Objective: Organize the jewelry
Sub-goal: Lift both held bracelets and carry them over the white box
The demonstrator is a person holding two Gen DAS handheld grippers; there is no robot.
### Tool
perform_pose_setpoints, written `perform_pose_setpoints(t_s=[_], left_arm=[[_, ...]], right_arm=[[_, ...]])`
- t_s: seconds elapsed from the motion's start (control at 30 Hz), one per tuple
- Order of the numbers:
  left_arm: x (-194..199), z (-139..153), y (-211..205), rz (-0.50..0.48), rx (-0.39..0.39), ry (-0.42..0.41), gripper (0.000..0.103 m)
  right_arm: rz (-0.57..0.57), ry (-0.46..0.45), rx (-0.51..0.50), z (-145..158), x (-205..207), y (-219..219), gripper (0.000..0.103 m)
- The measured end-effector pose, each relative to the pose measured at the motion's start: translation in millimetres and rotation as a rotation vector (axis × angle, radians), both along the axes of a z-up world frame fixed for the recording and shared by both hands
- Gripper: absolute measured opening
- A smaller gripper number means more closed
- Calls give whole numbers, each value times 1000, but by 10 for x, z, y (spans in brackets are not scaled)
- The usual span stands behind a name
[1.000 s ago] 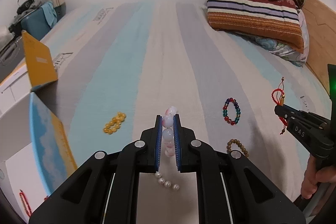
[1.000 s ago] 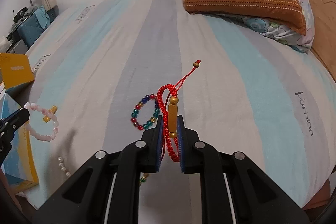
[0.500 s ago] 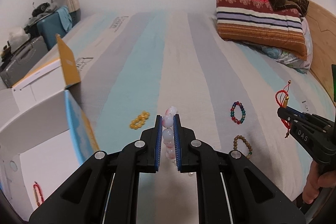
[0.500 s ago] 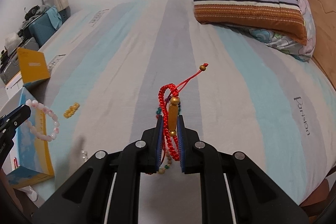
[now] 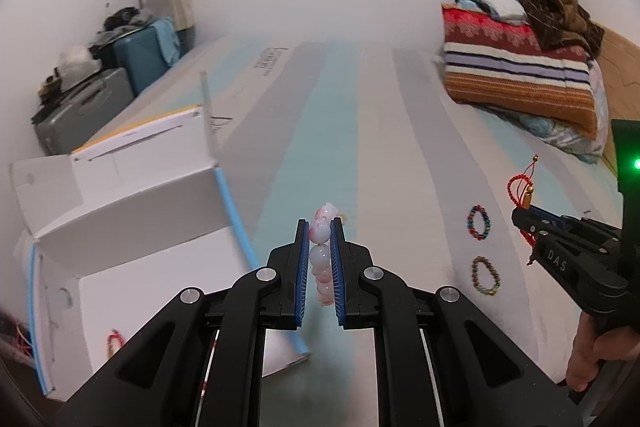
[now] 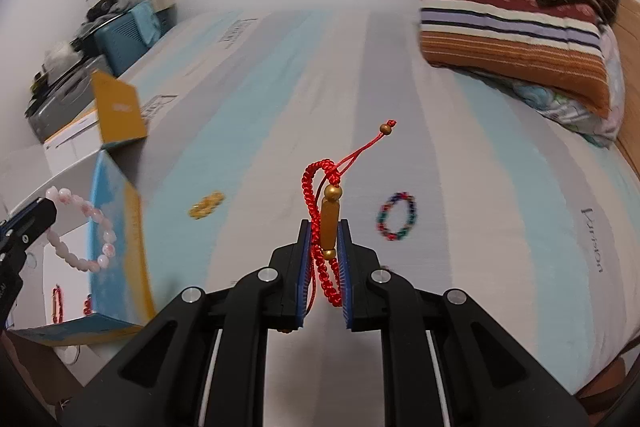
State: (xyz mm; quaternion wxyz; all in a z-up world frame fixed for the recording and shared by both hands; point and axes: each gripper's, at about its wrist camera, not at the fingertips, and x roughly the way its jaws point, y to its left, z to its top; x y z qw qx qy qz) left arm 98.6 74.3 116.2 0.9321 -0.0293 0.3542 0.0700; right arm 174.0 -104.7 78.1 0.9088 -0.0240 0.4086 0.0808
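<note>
Jewelry is in both claws: the left claw (image 5: 319, 259) pinches a pink bead bracelet (image 5: 322, 254), its loop hanging along the fingers, and the right claw (image 6: 325, 259) pinches a red cord bracelet (image 6: 326, 211), gold tube upright, tail pointing up-right. The open white box (image 5: 132, 215) lies left of both, just beside the left claw, so that hand is nearer. Three bracelets remain on the bed (image 6: 460, 167).

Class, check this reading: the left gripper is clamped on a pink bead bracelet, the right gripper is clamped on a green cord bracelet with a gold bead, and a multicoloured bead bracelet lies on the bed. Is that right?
One detail is wrong: the cord bracelet in the right gripper is red, not green, as the right wrist view shows. The rest stands: the left gripper is clamped on the pink bead bracelet, and the multicoloured bead bracelet lies on the bed.
</note>
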Motion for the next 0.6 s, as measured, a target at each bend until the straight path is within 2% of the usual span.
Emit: perform_pose_setpoints(t_s=[0.6], left_arm=[[-681, 58, 1207, 220, 1, 28, 10]], right_arm=[[262, -16, 1, 178, -403, 1548, 12]])
